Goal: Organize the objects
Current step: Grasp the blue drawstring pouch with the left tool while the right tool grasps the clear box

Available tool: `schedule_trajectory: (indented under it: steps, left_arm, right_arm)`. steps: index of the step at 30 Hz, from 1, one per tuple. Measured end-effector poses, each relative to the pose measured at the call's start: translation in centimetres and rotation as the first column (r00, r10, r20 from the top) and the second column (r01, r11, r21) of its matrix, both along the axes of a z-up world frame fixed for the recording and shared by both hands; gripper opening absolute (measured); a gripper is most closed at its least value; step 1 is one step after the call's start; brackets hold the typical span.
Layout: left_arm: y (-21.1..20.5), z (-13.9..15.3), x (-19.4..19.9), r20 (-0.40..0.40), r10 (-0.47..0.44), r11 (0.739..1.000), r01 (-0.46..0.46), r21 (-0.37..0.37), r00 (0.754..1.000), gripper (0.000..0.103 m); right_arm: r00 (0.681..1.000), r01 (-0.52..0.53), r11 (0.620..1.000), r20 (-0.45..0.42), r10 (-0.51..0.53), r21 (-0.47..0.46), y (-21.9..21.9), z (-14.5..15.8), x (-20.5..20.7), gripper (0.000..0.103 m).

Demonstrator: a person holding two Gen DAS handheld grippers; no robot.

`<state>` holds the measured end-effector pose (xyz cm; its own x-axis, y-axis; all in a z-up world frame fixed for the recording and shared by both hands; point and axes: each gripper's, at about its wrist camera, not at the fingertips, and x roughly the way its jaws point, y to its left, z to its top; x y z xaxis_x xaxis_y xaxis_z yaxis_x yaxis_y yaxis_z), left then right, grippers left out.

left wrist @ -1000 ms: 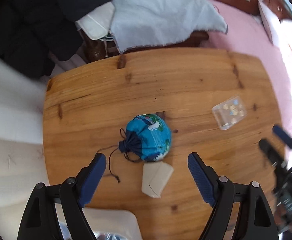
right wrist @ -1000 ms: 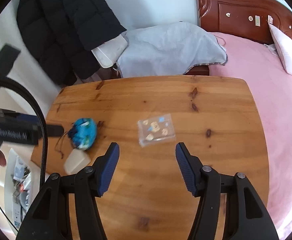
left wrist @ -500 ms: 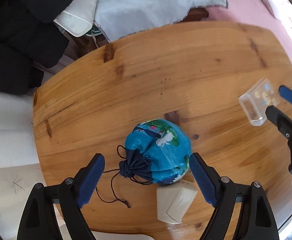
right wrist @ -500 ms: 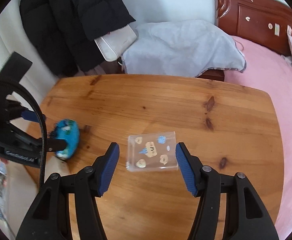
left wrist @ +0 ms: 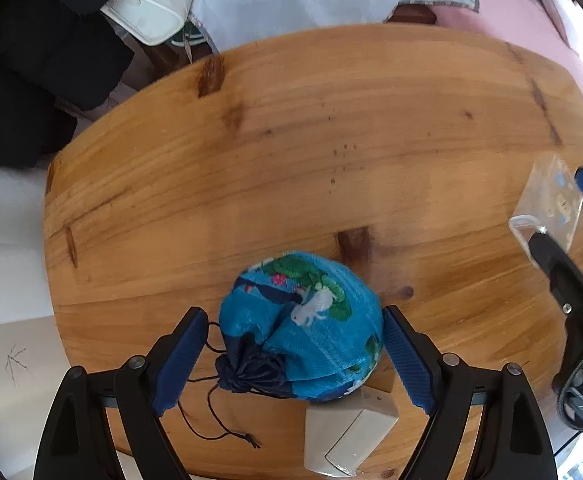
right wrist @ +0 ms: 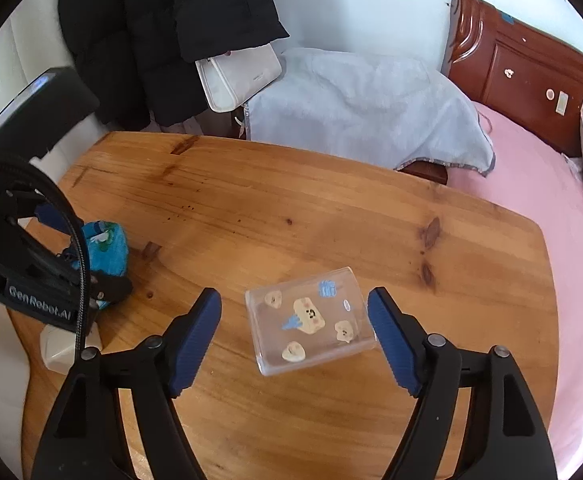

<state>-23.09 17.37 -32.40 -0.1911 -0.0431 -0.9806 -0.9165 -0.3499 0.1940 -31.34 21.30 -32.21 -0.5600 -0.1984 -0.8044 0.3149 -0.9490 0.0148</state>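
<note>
A blue printed drawstring pouch (left wrist: pixel 303 328) lies near the front of the wooden table (left wrist: pixel 331 120). My left gripper (left wrist: pixel 293 354) is open with its fingers on either side of the pouch, close to it. A beige folded case (left wrist: pixel 347 432) lies just in front of the pouch. A clear plastic box (right wrist: pixel 309 326) with cartoon stickers lies on the table between the open fingers of my right gripper (right wrist: pixel 295 332). The box also shows in the left wrist view (left wrist: pixel 551 204). The pouch (right wrist: pixel 107 246) shows partly hidden behind the left gripper in the right wrist view.
A grey cloth (right wrist: pixel 363 108) drapes over a chair behind the table. Black coats (right wrist: pixel 163 28) and a white bag (right wrist: pixel 239 76) hang at the back left. A pink bed (right wrist: pixel 551 184) runs along the right side. The table's left edge drops to white flooring (left wrist: pixel 3 280).
Both grippers have moved forward and down. The pouch now lies between the left fingers, and the clear box between the right fingers. Both stay open.
</note>
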Motion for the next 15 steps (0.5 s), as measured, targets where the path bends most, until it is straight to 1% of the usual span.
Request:
schedule_trajectory:
  steps: [4, 7, 11, 13, 15]
  left_arm:
    - [-0.3, -0.1, -0.3, 0.021, 0.026, 1.0, -0.026, 0.013, 0.999, 0.088]
    - [-0.4, -0.2, -0.6, 0.045, 0.051, 0.999, -0.052, 0.013, 0.998, 0.088]
    - [-0.8, -0.2, -1.3, 0.068, 0.079, 0.997, -0.081, 0.015, 0.995, 0.088]
    - [-0.9, -0.3, -1.5, 0.08, 0.094, 0.995, -0.096, 0.016, 0.992, 0.088]
    - [-1.1, -0.3, -1.7, 0.098, 0.117, 0.993, -0.119, 0.016, 0.988, 0.087]
  right_arm:
    - [1.0, 0.005, 1.0, 0.009, -0.004, -0.005, 0.0, -0.1, -0.8, 0.082]
    - [0.998, 0.024, 0.999, 0.058, -0.022, -0.03, 0.4, -0.5, -1.8, 0.082]
    - [0.992, 0.05, 0.995, 0.121, -0.039, -0.086, 1.2, -1.3, -2.6, 0.082]
    - [0.991, 0.043, 0.995, 0.129, -0.032, -0.089, 1.2, -1.5, -2.5, 0.082]
    - [0.99, 0.031, 0.998, 0.139, -0.022, -0.062, 0.9, -1.9, -2.4, 0.082]
